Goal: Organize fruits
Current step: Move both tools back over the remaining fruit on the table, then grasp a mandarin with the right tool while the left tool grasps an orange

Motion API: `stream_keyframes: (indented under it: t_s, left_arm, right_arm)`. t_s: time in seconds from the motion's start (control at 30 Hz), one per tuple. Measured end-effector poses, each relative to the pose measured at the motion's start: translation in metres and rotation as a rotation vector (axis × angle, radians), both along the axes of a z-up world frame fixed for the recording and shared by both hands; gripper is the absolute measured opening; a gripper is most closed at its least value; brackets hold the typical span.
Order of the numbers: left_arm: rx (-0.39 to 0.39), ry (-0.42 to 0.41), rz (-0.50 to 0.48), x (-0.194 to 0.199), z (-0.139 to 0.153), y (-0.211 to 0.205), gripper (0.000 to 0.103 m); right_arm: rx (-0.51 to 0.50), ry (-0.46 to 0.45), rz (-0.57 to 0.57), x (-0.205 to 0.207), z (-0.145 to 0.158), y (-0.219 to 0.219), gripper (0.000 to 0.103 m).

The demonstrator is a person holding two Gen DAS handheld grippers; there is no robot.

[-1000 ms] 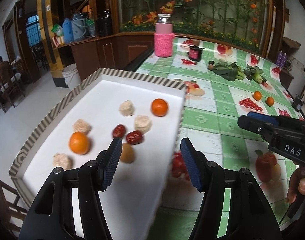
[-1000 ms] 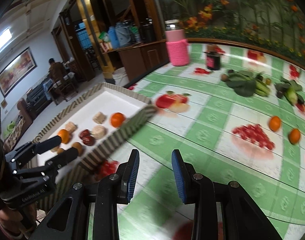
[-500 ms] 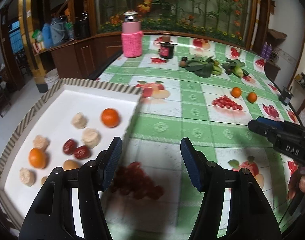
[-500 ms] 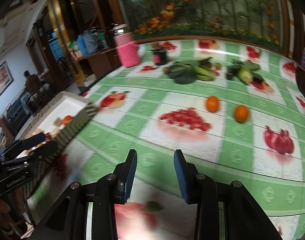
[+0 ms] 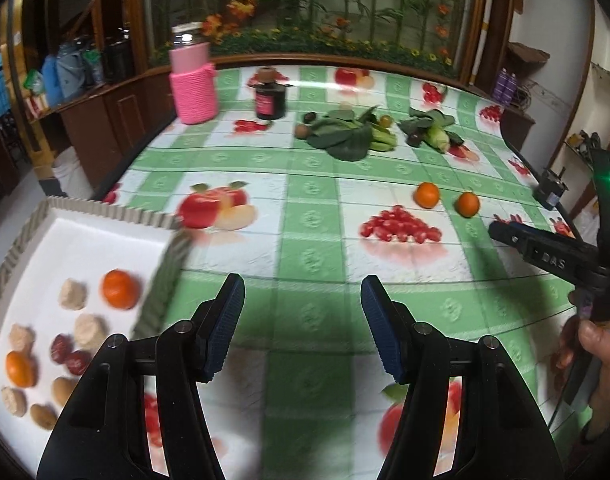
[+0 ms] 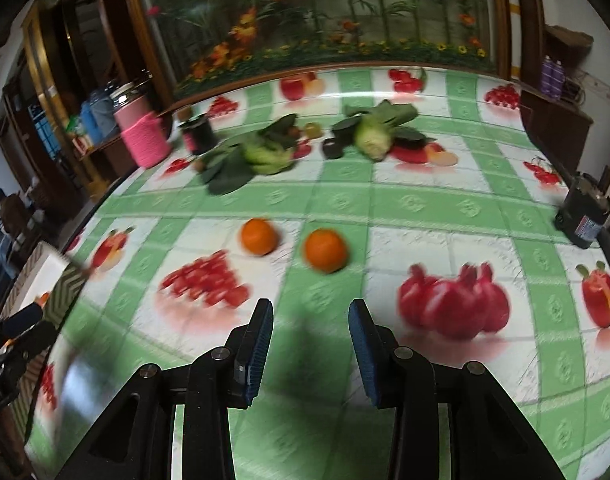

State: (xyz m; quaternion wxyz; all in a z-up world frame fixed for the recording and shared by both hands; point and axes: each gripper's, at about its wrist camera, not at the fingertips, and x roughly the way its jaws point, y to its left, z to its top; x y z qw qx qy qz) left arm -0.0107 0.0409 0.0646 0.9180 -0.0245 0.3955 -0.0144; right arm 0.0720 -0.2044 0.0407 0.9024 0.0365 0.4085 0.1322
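Two loose oranges sit side by side on the green-checked tabletop [image 6: 425, 208]: the nearer orange [image 6: 325, 250] lies just ahead of my right claw [image 6: 311, 346], and the second orange [image 6: 258, 236] is just to its left, apart from it. My right claw's jaws stand apart with nothing between them, only cloth below. My left claw [image 5: 303, 322] also hangs with its jaws apart and empty, over the cloth just right of the white tray [image 5: 105, 236] with the striped rim. In that tray lie two more oranges, one near its right wall [image 5: 120, 289] and one at the near left [image 5: 20, 368], among red dates [image 5: 69, 356] and pale round pieces [image 5: 89, 326]. Farther back are leafy greens [image 5: 345, 136], a dark jar [image 5: 269, 100] and a pink-sleeved bottle [image 5: 193, 80].
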Motion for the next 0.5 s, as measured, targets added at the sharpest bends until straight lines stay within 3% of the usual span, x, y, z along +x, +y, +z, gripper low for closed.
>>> stream_keyframes:
  t_s: [0.27, 0.5]
  left_arm:
    - [-0.076, 0.055, -0.092, 0.05, -0.007, -0.032, 0.061]
    - [-0.096, 0.09, -0.123, 0.091, -0.016, -0.056, 0.061]
  right_arm:
    - [-0.054, 0.025, 0.049, 0.047, -0.01, 0.012, 0.039]
    - [0.039, 0.025, 0.067, 0.057, -0.022, -0.003, 0.031]
